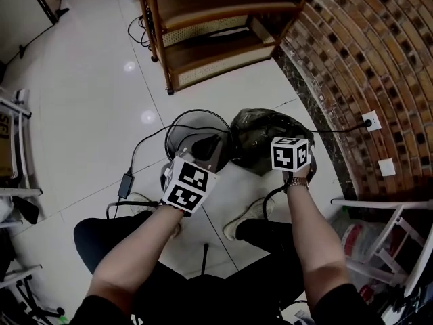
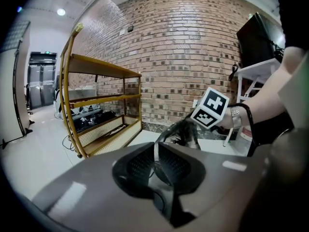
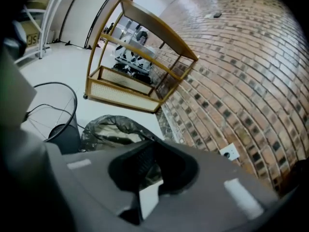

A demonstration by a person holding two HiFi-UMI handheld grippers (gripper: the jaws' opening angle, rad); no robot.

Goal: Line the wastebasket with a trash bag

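Glossy white tile floor (image 1: 88, 93); brick wall (image 1: 365, 59) upper right. Left gripper (image 2: 157, 161) and right gripper (image 3: 149, 170) jaws each pinch the trash bag (image 1: 260, 131), which sits right of the wastebasket (image 1: 177, 131).

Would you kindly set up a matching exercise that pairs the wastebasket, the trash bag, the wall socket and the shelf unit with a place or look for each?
Things:
1. wastebasket
2. trash bag
3. wall socket
4. shelf unit

Descriptions:
A. white, set in the brick wall
B. wooden, with woven panels
C. dark and crumpled, pinched by the left claw and the right claw
D. black wire, standing on the white floor

Pairs: 1-D, 2-C, 3-A, 4-B
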